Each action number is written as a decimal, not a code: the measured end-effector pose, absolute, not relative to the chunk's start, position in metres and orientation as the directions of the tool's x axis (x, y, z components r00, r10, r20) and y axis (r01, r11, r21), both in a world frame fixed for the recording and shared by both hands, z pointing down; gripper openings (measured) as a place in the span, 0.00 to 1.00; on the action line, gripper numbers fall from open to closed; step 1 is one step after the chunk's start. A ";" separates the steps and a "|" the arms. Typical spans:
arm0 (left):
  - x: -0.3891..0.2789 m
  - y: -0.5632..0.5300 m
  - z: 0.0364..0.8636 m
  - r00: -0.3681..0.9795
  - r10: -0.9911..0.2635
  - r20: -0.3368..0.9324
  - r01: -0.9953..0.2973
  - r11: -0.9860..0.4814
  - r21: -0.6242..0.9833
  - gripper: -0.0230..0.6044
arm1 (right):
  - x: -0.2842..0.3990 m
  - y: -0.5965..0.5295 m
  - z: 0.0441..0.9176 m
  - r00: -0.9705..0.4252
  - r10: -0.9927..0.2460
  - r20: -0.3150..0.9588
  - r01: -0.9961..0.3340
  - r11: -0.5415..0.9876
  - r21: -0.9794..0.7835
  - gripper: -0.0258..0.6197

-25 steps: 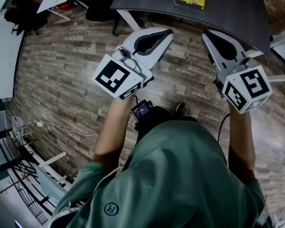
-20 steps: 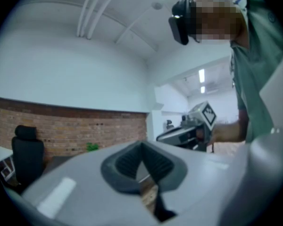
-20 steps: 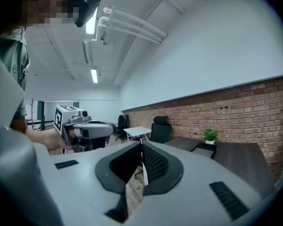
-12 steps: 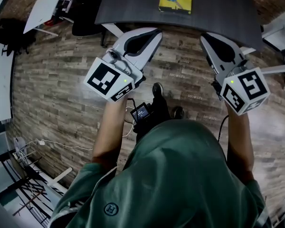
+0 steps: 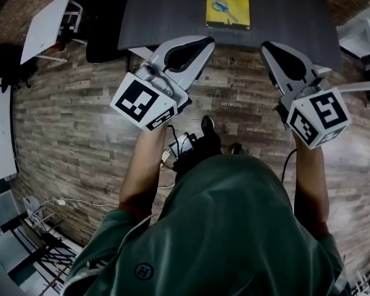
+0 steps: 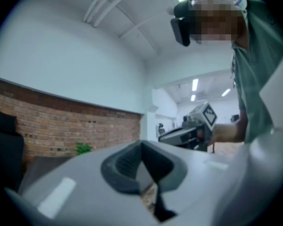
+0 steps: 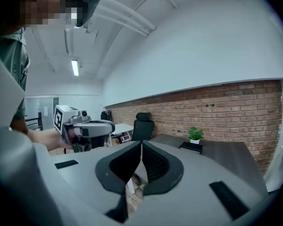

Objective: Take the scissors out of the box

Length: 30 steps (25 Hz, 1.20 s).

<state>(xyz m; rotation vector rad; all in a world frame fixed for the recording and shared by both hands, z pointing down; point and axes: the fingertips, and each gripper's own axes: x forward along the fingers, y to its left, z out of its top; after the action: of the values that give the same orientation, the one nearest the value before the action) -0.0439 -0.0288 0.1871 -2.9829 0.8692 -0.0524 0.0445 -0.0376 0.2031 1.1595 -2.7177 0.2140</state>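
Both claws well short of scissors

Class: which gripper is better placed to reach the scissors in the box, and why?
The left gripper, narrowly: its tip is nearer the yellow box and scissors; the right gripper sits farther aside.

Shirt: green, short-sleeved, small round logo at lower left of the frame.
Left gripper, right gripper: pale grey shells, black pads.
Left cube, right cube: white, black square markers.
Cable: black, below right cube.
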 end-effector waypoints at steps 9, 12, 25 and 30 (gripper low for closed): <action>-0.073 -0.074 0.184 0.885 -0.465 -0.020 -0.466 -0.884 -0.032 0.01 | 0.017 -0.081 0.205 -0.612 -0.751 0.250 -0.779 0.627 -0.025 0.05; -0.081 -0.087 0.185 0.895 -0.446 -0.023 -0.447 -0.894 -0.031 0.01 | 0.008 -0.095 0.207 -0.596 -0.760 0.260 -0.790 0.613 -0.022 0.05; -0.097 -0.131 0.200 0.870 -0.494 0.003 -0.494 -0.869 -0.022 0.01 | -0.009 -0.154 0.238 -0.636 -0.711 0.299 -0.753 0.656 -0.041 0.05; -0.093 -0.158 0.207 0.857 -0.515 0.028 -0.515 -0.857 -0.008 0.01 | -0.005 -0.187 0.247 -0.653 -0.690 0.314 -0.738 0.673 -0.056 0.05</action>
<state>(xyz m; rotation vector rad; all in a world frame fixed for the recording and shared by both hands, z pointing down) -0.0926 -0.1582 0.2065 -3.0269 0.8396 -0.0463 -0.0045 -0.1868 0.2466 1.1435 -2.6221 0.2597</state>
